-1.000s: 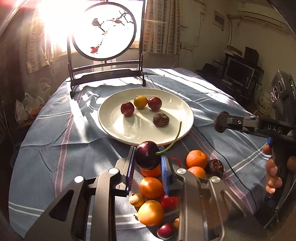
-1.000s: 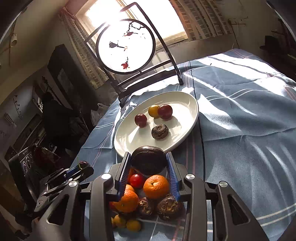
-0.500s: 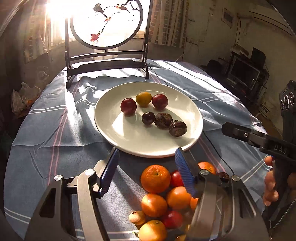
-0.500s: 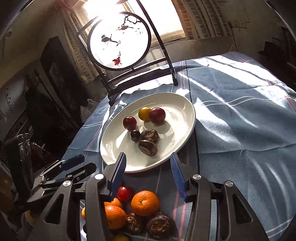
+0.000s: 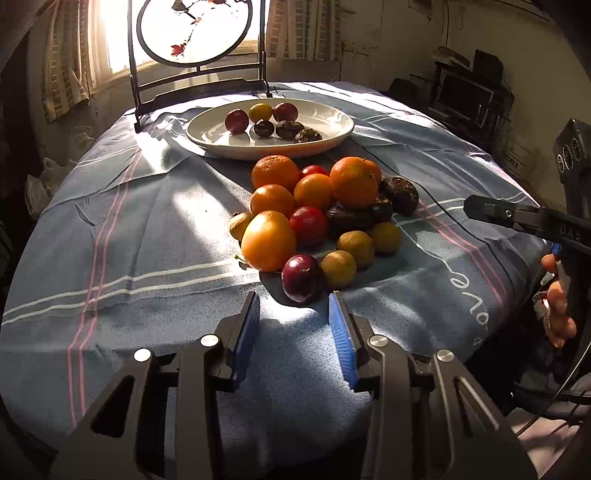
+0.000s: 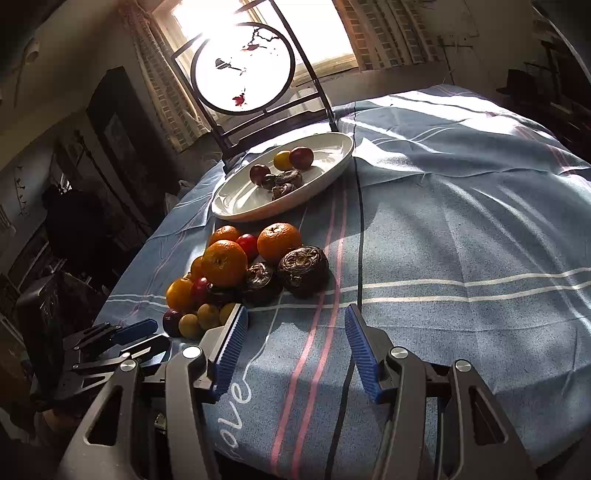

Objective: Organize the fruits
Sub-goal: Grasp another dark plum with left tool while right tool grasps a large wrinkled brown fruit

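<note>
Purple plum (image 5: 301,277) just ahead of left gripper (image 5: 293,321) | both jaws spread, empty

- A lived-in home room is shown.
- A curtained window (image 5: 74,55) is seen behind a cloth-covered table (image 5: 129,221).
- A decorative round screen (image 5: 195,29) and a television (image 5: 465,96) are displayed.

Bare cloth (image 5: 155,229) beside fruit pile (image 5: 317,218); plate (image 5: 328,142) seemingly just behind.

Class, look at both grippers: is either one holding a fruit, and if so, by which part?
Neither. The left gripper and the right gripper are both open and empty, short of the fruit pile.
</note>
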Available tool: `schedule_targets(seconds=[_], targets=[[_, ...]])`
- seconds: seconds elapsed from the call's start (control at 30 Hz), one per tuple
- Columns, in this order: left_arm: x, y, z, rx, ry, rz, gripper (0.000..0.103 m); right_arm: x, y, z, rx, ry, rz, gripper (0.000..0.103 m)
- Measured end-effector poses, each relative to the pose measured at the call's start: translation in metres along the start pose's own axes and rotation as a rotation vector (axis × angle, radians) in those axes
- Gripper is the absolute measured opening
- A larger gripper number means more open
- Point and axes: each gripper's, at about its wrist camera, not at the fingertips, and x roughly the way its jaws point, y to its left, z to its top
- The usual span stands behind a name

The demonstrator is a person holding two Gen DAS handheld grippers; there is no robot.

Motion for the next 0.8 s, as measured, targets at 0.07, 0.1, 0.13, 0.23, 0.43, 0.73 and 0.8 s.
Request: schedule_targets(seconds=[0.07,0.1,0.13,0.23,0.43,0.73,0.8], targets=[[0.003,0.001,0.002,-0.018,-0.01,-0.004,0.031,-0.005,0.007,-0.004,-0.031,-0.008,-0.011,0.055],[0.005,0.001,0.003,-0.02,-0.011,-0.007,0.031,-0.006,0.009,-0.005,-0.044,-0.01,-0.012,0.055],[0.007,0.0,0.005,-0.019,-0.012,-0.008,0.031,-0.007,0.01,-0.006,-0.055,-0.011,-0.015,0.055],[0.013,-0.004,0.008,-0.008,-0.018,0.011,0.028,-0.006,0.011,-0.006,-0.06,-0.002,-0.019,0.055],[0.021,-0.005,0.01,-0.019,-0.021,0.006,0.026,0.007,0.006,-0.007,-0.046,0.026,-0.031,0.055],[-0.015,0.002,0.01,-0.046,-0.107,-0.009,0.026,0.021,0.003,0.009,-0.036,0.043,-0.024,0.055],[-0.022,0.003,0.009,-0.05,-0.117,-0.013,0.026,0.029,0.0,0.02,-0.02,0.049,-0.027,0.055]])
